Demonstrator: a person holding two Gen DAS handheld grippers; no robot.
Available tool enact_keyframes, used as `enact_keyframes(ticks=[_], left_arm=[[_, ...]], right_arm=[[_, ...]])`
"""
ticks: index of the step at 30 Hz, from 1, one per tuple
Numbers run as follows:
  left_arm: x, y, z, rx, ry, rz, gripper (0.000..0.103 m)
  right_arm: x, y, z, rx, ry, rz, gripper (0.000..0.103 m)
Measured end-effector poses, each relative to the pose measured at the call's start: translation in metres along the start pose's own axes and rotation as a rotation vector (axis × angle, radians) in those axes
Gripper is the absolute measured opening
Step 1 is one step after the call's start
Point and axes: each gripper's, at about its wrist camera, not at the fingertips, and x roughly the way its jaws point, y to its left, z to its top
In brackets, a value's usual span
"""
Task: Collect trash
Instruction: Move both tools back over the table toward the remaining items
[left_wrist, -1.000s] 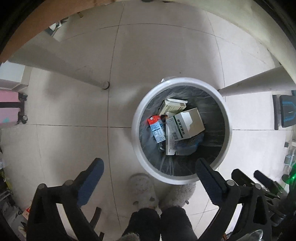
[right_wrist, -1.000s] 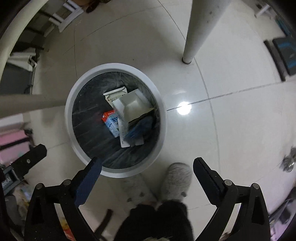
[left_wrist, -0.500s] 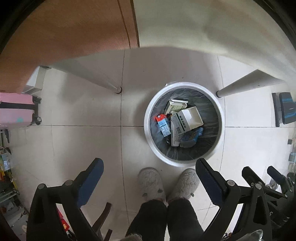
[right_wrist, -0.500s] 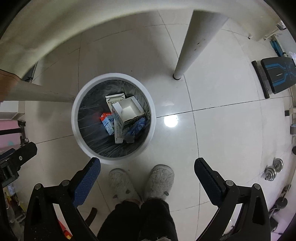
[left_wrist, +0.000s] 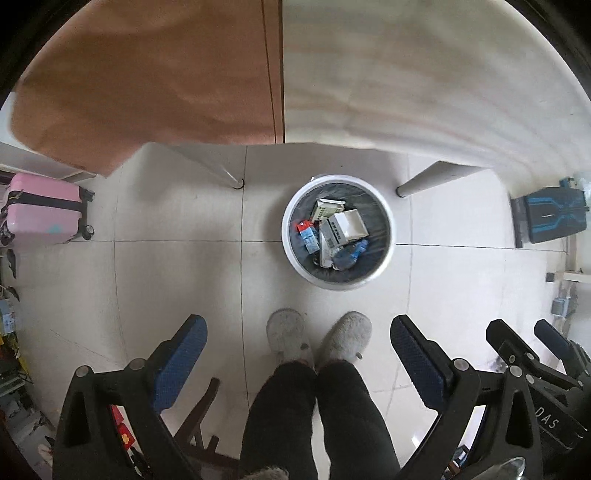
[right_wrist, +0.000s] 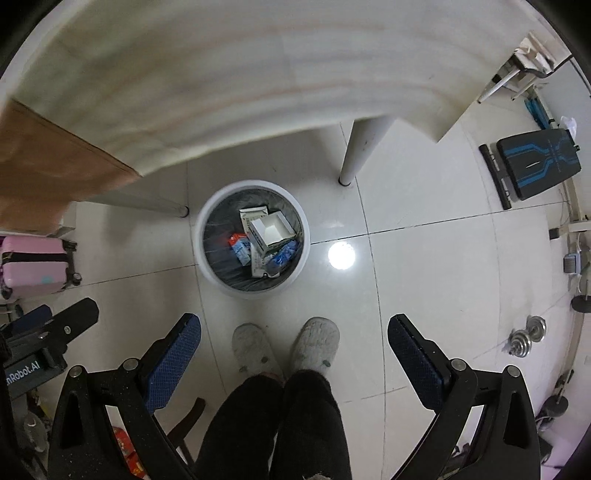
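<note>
A pink suitcase (left_wrist: 42, 208) stands far left on the floor. The left tongs (left_wrist: 297, 347) gape wide, holding nothing. Past two grey slippers (left_wrist: 286, 334), the white bin (left_wrist: 338, 286) sits on the tiles just beneath the worktop (left_wrist: 406, 74) edge, holding cartons (left_wrist: 349, 225) and blue scraps. The right tongs (right_wrist: 293, 338) also gape wide, holding nothing. A black-and-blue bench (right_wrist: 535, 162) lies far right.

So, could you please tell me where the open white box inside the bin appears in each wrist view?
Left wrist view: the open white box sits right of centre, in the upper half of the bin.
Right wrist view: it lies just left of centre, upper right inside the bin.
Shared landmark: the grey slippers below the bin in both.
</note>
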Motion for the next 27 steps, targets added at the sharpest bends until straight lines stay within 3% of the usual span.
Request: enact_keyframes(ticks=[10,16,21,27], left_arm=[[-0.111,0.007,-0.029,0.053,-0.059,-0.008,0.102],[-0.167,0.013,-0.028,0.064,-0.140,-0.038,0.102],[-0.209,0.011,-0.002,0.068,-0.232,-0.043,0.102],[-0.249,0.005,0.072,0.016,-0.329,-0.044,0.102]], right_arm=[[-0.145,0.016,-0.028,0.030,-0.048,0.036,0.102],[-0.208,0.026,-0.033,0.038,-0.077,0.069,0.102],[-0.252,0.025,-0.014,0.075,-0.113,0.128,0.102],[-0.290,0.021,0.056,0.065,-0.171,0.159,0.102]])
